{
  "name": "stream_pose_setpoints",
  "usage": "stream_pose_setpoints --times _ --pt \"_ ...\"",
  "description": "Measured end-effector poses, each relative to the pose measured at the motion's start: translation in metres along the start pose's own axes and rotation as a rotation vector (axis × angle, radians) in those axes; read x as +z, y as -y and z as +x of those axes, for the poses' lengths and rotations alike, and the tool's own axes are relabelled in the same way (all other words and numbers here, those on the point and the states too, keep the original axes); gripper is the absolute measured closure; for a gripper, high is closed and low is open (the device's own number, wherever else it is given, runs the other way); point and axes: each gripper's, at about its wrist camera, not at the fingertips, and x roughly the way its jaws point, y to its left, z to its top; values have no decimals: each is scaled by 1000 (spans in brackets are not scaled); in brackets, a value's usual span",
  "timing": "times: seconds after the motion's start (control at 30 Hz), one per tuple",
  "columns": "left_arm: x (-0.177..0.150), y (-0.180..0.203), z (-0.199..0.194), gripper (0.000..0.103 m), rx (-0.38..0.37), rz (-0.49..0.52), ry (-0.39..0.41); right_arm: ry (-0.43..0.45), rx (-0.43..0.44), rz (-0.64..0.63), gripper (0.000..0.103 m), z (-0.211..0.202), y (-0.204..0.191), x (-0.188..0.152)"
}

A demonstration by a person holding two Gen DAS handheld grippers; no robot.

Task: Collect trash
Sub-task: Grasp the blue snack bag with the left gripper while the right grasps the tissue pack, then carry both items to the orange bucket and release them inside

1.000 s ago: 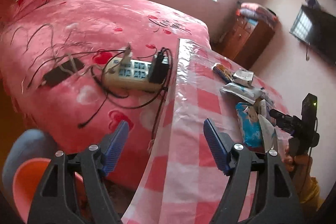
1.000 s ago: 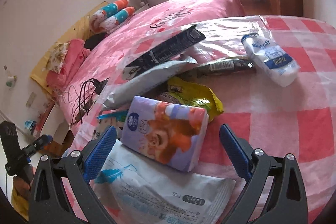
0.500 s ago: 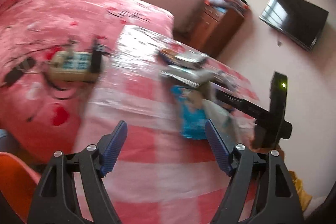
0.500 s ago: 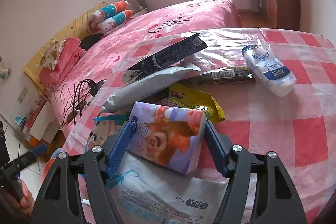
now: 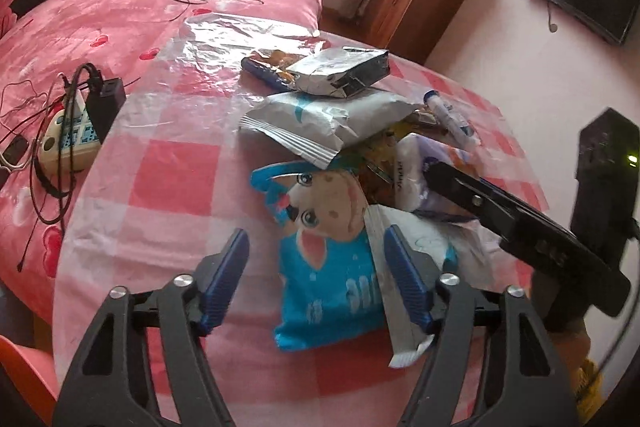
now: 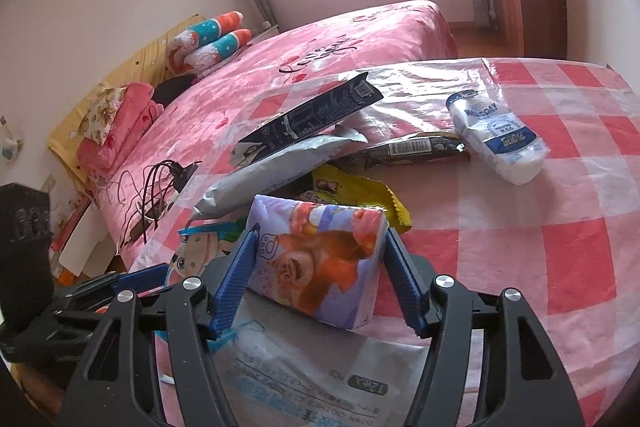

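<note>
Trash is piled on a pink checked tablecloth (image 5: 172,183). My left gripper (image 5: 318,267) hovers over a blue cartoon snack packet (image 5: 328,279). Its jaws are closing with the packet between them; the left pad stands clear of it. My right gripper (image 6: 318,267) has its jaws closing on a purple tissue pack (image 6: 320,259), with both blue pads pressed on the pack's sides. The left wrist view shows that pack (image 5: 416,163) beside the right gripper's black fingers (image 5: 500,215). A white wipes packet (image 6: 300,379) lies under the right gripper.
Further back lie a silver packet (image 5: 340,71), a white bag (image 5: 320,119), a yellow wrapper (image 6: 360,191), a black wrapper (image 6: 316,115) and a small milk bottle (image 6: 496,143). A power strip (image 5: 68,135) with cables rests on the pink bed. A wooden cabinet (image 5: 412,3) stands behind.
My left gripper swung right from over the power strip and bed to over the blue packet. My right gripper narrowed from wide open until its pads met the purple tissue pack.
</note>
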Motion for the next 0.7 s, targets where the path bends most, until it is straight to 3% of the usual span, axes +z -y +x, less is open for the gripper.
stream_pose_setpoints --times 0.2,0.37,0.7 --pt "6 6 10 46 18 -22 -4 5 -6 14 39 -1 2 1" --pt "4 3 8 66 41 -42 10 14 -3 7 39 -3 2 -1" --pt "-10 -21 -23 72 25 -106 55 45 26 -18 39 -10 -4 -3"
